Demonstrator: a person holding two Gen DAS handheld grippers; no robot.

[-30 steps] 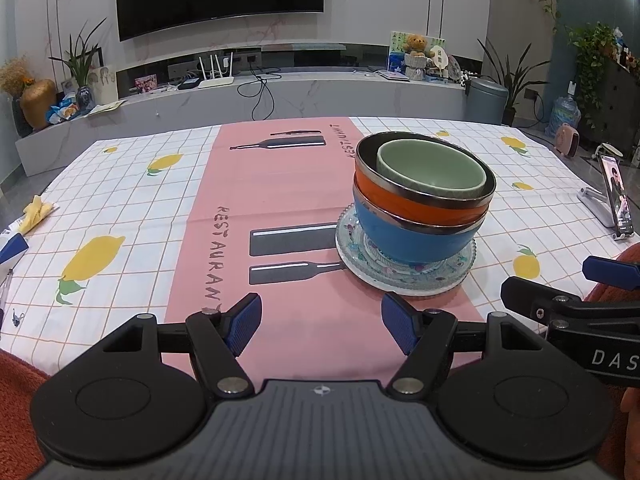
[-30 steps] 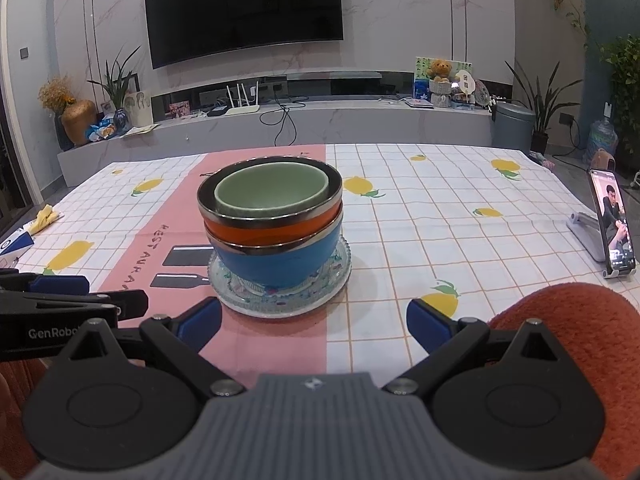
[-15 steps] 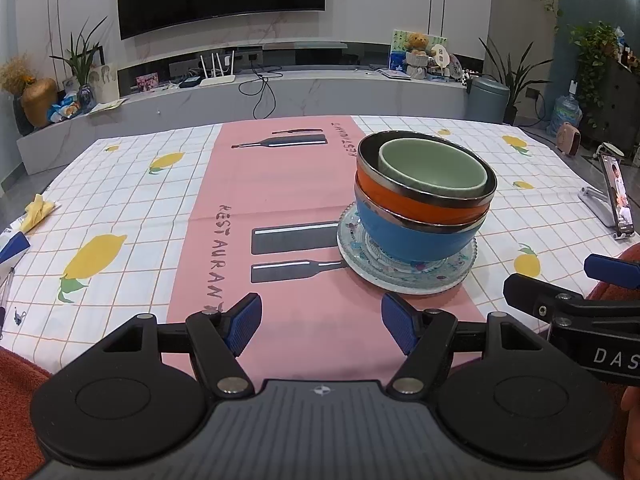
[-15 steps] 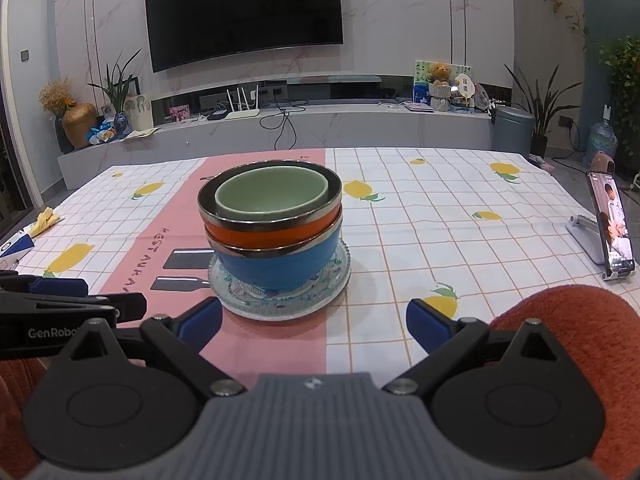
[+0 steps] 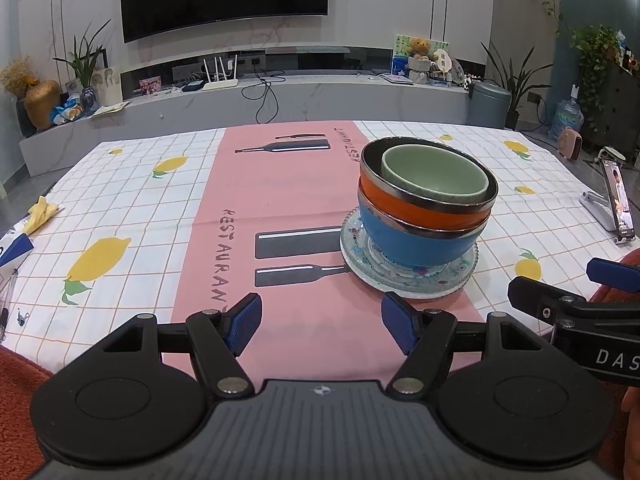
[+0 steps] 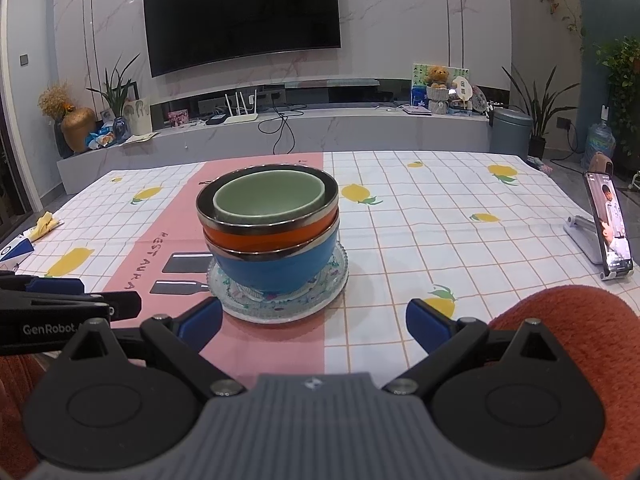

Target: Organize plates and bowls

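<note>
- The stack sits on the bench (image 5: pixel 132 200), on the edge of the pink stripe in the cloth, at about one o'clock from the left claw (image 5: pixel 321 324) and eleven o'clock from the right claw (image 6: pixel 314 322).
- At the bottom is a round, clear glass plate with a bumpy flowered rim (image 6: pixel 276 300). It lies flat on the cloth.
- On the plate stands a big blue bowl with a shiny metal rim (image 6: pixel 276 268).
- Inside the blue one sits an orange bowl with a shiny metal rim (image 6: pixel 276 234).
- Inside the orange one sits a small pale green bowl (image 6: pixel 269 200), smooth and dull like pottery. It sits a bit off to one side, not in the middle.
- Both claws are spread wide, and nothing is between their blue ridged pads. Both are near the stack but not touching it.
- I think the glass plate and the green bowl could chip or break, so they need gentle moves.
- The metal rims look slick, so a pinch there might slip. The rubbery pads should help.
- The whole stack would be heavy and wobbly to lift at once. I would take one bowl at a time, pinching its wall at the rim, the green one first.
- The plate is thin and flat, so its raised edge looks like the only place to grab.
- A phone on a white stand (image 6: pixel 608 232) sits far off at two o'clock.
</note>
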